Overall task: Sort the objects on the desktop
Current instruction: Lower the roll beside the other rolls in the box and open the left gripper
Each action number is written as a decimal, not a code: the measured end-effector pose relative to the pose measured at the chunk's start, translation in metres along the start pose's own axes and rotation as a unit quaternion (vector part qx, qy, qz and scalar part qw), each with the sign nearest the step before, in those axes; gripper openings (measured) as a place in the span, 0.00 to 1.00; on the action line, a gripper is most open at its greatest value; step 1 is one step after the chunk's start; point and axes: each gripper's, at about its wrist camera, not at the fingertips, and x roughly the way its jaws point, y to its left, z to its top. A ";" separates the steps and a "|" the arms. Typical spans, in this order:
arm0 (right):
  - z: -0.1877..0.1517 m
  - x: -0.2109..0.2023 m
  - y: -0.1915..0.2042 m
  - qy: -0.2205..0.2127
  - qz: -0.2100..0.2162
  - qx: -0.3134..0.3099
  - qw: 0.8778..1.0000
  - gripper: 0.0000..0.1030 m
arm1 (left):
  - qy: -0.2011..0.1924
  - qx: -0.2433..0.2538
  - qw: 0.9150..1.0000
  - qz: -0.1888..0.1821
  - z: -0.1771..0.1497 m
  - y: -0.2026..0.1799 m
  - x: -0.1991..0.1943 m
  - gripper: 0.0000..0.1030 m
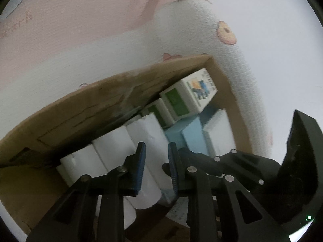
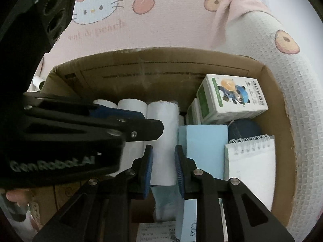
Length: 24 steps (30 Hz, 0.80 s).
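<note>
Both views are softly and evenly lit, with the pale cloth right of the cardboard box (image 1: 76,111) washed out to near white in the left wrist view. That view is smeared by motion blur, so the box's far wall and the printing on the cartons inside it look streaked, while the right wrist view is sharper. Fisheye distortion bends the box's walls, black vignette rings each picture, and shadow fills the box's near left corner.

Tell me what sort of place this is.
Probably a home, perhaps a bedroom: a cardboard box of paper rolls, small cartons and a spiral notepad sits on soft cartoon-cat-print fabric, like bedding or a throw.
</note>
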 end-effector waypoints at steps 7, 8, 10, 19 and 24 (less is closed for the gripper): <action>0.004 0.005 0.002 0.001 -0.002 0.005 1.000 0.18 | -0.003 -0.003 1.000 -0.013 0.000 0.004 -0.002 0.22; 0.003 0.004 0.000 -0.001 -0.003 0.007 1.000 0.18 | -0.008 0.001 1.000 -0.026 0.000 0.005 -0.005 0.22; 0.002 -0.003 0.001 -0.010 -0.005 0.010 1.000 0.18 | -0.020 0.008 0.998 -0.052 -0.002 0.008 -0.011 0.26; 0.001 -0.052 -0.009 -0.062 -0.001 0.071 0.996 0.19 | -0.114 -0.009 0.989 -0.093 -0.006 0.024 -0.060 0.38; 0.007 -0.058 -0.006 -0.070 -0.003 0.079 0.994 0.21 | -0.166 -0.007 0.979 -0.120 -0.010 0.034 -0.091 0.34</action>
